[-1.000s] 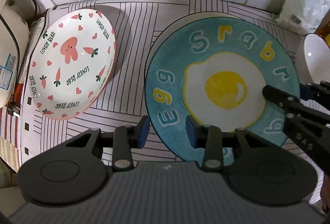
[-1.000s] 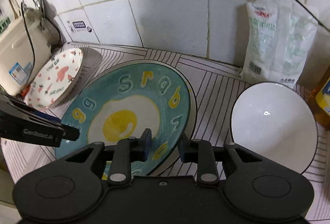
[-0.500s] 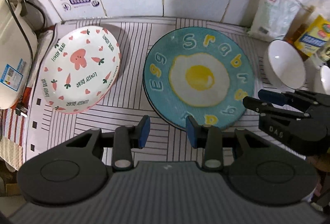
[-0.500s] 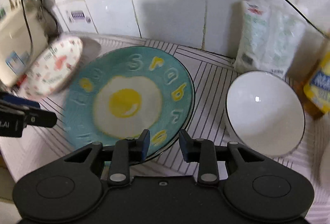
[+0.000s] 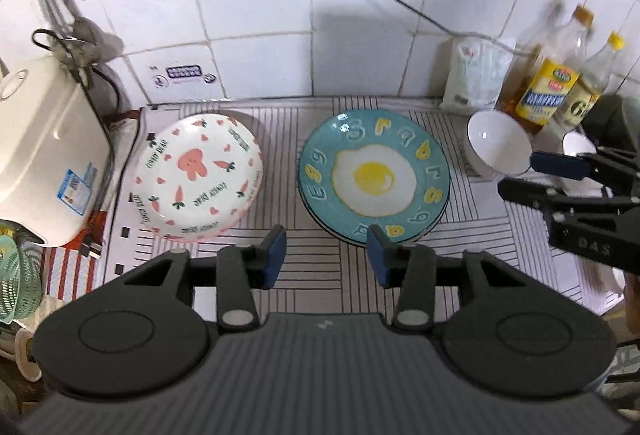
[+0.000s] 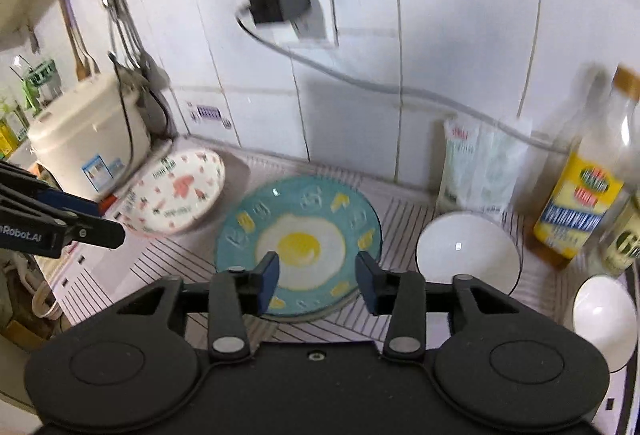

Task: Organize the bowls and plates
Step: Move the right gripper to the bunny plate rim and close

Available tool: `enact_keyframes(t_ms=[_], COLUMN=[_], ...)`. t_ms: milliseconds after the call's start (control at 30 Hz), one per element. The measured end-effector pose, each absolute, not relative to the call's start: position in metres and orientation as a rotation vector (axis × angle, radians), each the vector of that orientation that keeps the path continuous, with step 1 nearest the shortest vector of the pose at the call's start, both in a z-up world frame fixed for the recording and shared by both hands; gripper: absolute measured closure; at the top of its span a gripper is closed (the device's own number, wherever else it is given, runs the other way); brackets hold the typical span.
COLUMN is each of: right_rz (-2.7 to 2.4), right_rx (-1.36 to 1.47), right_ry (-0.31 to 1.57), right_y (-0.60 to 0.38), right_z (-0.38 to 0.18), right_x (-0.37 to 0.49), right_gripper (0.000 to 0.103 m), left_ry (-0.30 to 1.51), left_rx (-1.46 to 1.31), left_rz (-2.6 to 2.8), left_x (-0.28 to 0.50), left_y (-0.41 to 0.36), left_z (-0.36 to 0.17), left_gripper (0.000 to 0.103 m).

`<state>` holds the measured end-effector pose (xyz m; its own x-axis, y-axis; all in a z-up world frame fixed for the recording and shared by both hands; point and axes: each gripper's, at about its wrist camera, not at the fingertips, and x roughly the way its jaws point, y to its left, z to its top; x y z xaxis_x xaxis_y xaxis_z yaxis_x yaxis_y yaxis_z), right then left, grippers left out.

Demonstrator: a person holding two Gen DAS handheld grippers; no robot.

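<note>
While both grippers are hovering above the striped mat (image 5: 328, 275), the left gripper (image 5: 326, 255) and the right gripper (image 6: 317, 281) are each spreading their jaws with nothing between them. The blue egg plate (image 5: 374, 177) is lying flat mid-mat atop another plate, its lettering reading toward the wall. The pink bear plate (image 5: 200, 175) is sitting tilted, left. Two white bowls (image 6: 468, 259) (image 6: 604, 315) are standing empty, upright, right.
</note>
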<state>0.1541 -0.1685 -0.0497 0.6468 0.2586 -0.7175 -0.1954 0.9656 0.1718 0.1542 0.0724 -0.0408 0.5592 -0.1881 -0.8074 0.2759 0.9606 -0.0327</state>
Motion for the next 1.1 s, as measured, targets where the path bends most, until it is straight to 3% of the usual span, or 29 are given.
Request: enact_keyframes(t_ms=[100,567,833,967,1100], right_rz=[0.277,0.317,0.286,0.321,0.292], right_rx=[0.082,0.068,0.151,0.169,0.219], right_ry=[0.795,0.683,0.671,0.610,0.608], right_y=[-0.159,-0.058,0.001,0.021,0.035], right_z=[-0.033,-0.002,-0.028,-0.051,-0.092], right_x=[0.144,0.142,0.169,0.185,0.209], right_gripper=[0.037,0.032,0.030,0.012,0.012], left_ry=[0.906,0.874,0.907,0.944,0.974], left_rx=[0.089,0.056,0.074,0.098,0.090], left_rz=[-0.271,-0.252,-0.271,-0.276,-0.266], left_x=[0.149,0.180,0.233,0.264,0.292], left_y=[0.092,0.212,0.255,0.269,0.280], left_z=[-0.031,-0.019,-0.050,-0.080,-0.115], left_gripper=[0.050,0.031,0.023,0.023,0.019])
